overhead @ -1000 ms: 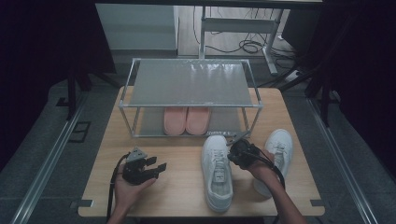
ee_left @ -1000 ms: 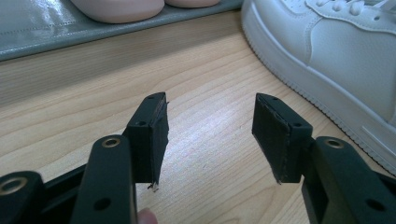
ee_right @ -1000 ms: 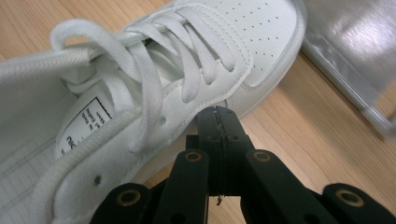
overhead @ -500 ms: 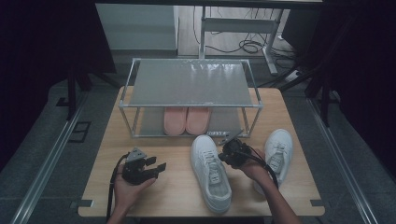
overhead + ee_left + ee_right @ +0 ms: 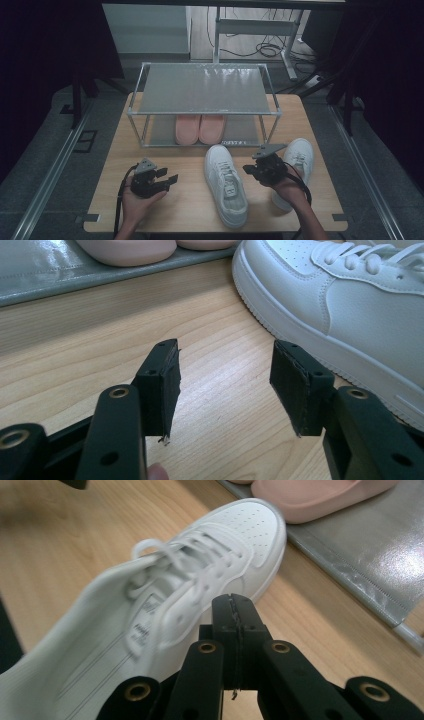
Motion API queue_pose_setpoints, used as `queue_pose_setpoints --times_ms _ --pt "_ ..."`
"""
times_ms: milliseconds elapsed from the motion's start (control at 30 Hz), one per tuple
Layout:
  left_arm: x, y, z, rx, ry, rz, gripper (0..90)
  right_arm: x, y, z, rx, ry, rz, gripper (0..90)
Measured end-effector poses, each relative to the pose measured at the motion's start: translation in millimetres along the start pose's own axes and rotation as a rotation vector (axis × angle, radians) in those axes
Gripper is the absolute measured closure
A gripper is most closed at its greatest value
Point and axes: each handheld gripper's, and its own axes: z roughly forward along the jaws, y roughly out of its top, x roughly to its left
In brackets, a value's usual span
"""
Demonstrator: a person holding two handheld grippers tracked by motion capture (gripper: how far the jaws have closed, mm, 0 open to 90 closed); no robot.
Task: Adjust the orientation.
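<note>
Progress: judging by the layout, you are stocking the shoe rack (image 5: pixel 202 90); one pair is in and the other is not yet there.

Container, shoe rack: stands at the far middle of the bench (image 5: pixel 150 200). Two tiers, metal frame. The top shelf carries nothing. The lower shelf holds a pair of pink slippers (image 5: pixel 200 128), side by side, toes toward you. The space to their right on the lower shelf looks free, though the frame partly hides it.

Loose items, white sneakers:
- Left sneaker (image 5: pixel 226 184): flat on the bench near the middle, toe pointing far toward the rack and just short of its lower edge, heel toward you.
- Right sneaker (image 5: pixel 295 165): on the bench to the right, partly behind your right hand.

Tools:
- Your left hand-held gripper (image 5: pixel 171 179): low over the near left of the bench, jaws apart, nothing between them, aimed at the left sneaker's side.
- Your right hand-held gripper (image 5: pixel 248 169): between the two sneakers, just beside the left one, jaws pressed together on nothing.

Left to do, by my reading: both sneakers to be shelved.
</note>
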Motion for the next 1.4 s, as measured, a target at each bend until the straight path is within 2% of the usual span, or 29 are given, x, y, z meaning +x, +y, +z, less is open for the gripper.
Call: queue_pose_setpoints --times_ms 133,267,433,600,767,967,1400 --pt "-0.9 0.1 -0.3 0.0 0.0 -0.001 46.5 10.3 -13.5 -9.3 -0.03 0.013 -0.001 90.0" --pt "0.0 0.1 -0.3 0.001 0.001 -0.002 46.5 17.0 -20.6 -10.9 -0.04 0.028 -0.006 90.0" --pt "-1.0 -0.5 1.1 0.006 0.0 -0.003 46.5 30.7 -25.7 -10.3 -0.065 0.068 -0.025 90.0" --pt "-1.5 -0.8 2.0 0.01 -0.002 0.002 46.5 40.5 -25.9 -1.8 -0.054 0.09 -0.041 90.0" --pt "-0.8 -1.3 2.7 0.012 -0.001 0.001 46.5 44.9 -28.2 12.7 -0.038 0.118 -0.043 90.0" --pt "-1.4 -2.0 3.9 0.015 0.0 -0.002 46.4 46.4 -31.1 22.3 -0.014 0.124 -0.045 90.0" --pt "-1.2 -2.4 3.6 0.014 -0.001 -0.004 46.4 43.2 -36.5 19.8 -0.006 0.111 -0.035 90.0"
